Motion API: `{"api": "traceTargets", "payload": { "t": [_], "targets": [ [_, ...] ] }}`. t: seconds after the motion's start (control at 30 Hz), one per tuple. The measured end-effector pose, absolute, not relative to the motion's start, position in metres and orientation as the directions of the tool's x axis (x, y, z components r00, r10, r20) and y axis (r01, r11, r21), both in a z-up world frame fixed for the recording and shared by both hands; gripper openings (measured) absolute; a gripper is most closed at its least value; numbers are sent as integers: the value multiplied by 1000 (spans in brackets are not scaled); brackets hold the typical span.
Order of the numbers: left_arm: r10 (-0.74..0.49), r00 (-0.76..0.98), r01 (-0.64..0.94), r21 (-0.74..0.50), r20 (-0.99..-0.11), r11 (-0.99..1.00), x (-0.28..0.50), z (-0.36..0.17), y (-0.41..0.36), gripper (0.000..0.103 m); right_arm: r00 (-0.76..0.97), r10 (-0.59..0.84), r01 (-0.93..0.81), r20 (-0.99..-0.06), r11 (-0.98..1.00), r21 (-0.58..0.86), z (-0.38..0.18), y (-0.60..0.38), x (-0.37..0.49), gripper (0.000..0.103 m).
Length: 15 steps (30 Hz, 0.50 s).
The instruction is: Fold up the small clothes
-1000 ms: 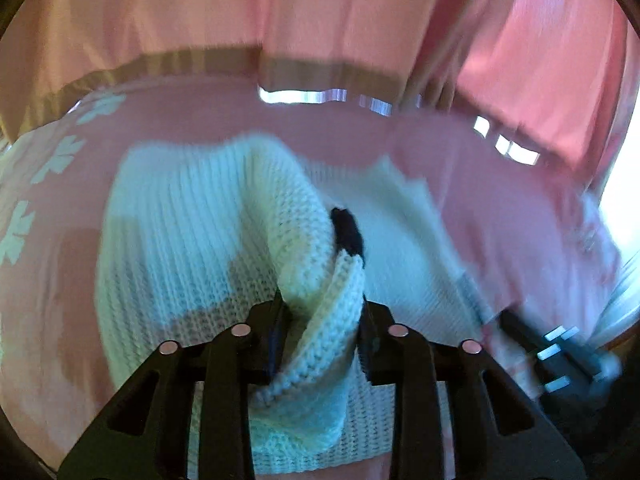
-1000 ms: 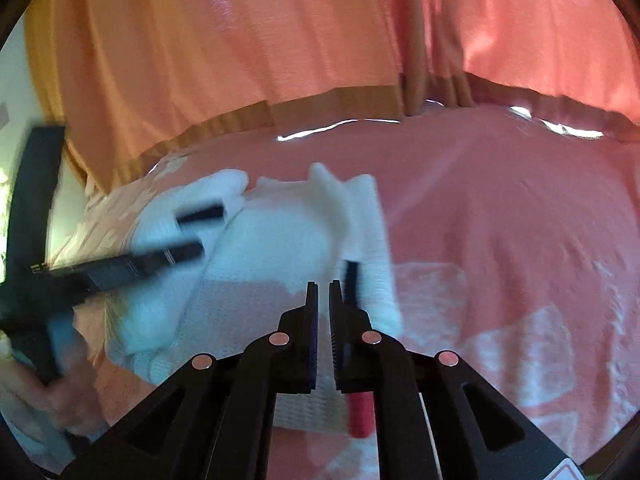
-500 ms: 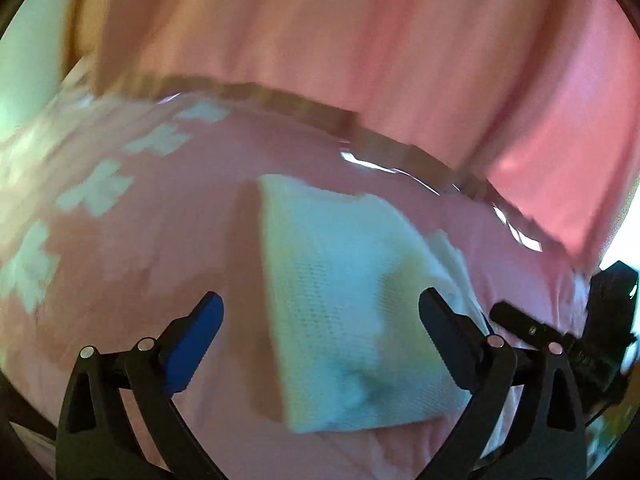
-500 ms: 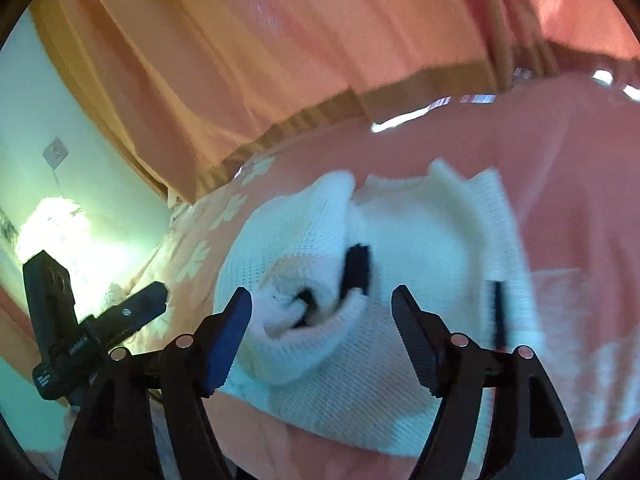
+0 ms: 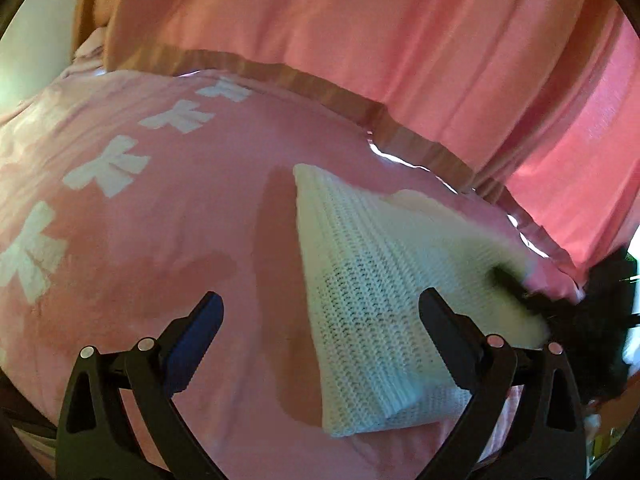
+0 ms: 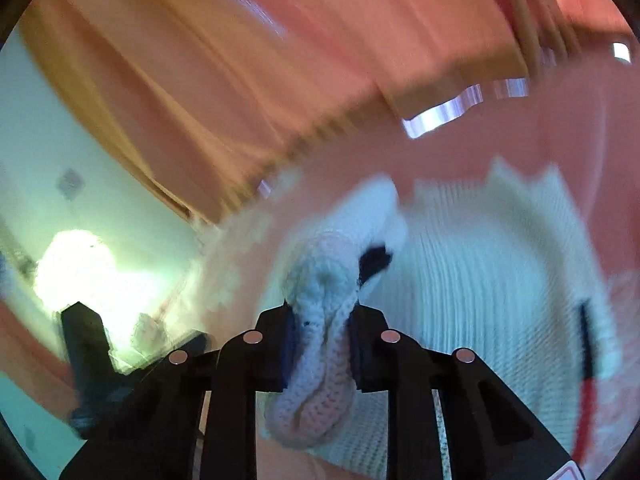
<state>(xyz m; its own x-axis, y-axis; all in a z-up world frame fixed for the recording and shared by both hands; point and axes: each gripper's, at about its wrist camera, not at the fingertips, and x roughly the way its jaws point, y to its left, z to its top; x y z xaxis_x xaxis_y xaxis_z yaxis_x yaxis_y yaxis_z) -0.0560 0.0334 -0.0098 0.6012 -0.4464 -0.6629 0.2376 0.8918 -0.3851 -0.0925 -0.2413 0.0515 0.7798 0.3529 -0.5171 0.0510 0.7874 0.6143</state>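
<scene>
While the right gripper (image 6: pixel 320 344) closes on a bunched fold of the white knit garment (image 5: pixel 372 276), keep the lift low. Left gripper (image 5: pixel 320 312): jaws wide, empty, over the garment's left edge; carry the fold squarely across the garment.

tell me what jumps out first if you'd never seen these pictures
A white knitted garment lies on a pink bedspread with white bow prints. In the right wrist view, a bunched fold of the knit sits between the right gripper fingers, which are closing. The left gripper gapes wide and empty over the garment, with pink curtains behind.
</scene>
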Motion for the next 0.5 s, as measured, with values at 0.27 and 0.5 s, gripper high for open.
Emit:
{"api": "traceTargets", "payload": {
  "t": [0.27,0.5],
  "targets": [
    [-529,509,412,-347,-679,842,-81,-16,-24,96,679,111,338,-726,831,443,26,-312,-160,20],
    [-497,416,561,-215,-761,799,-122,-46,-60,96,647,209,331,-733,789,517,1,-325,-170,30]
  ]
}}
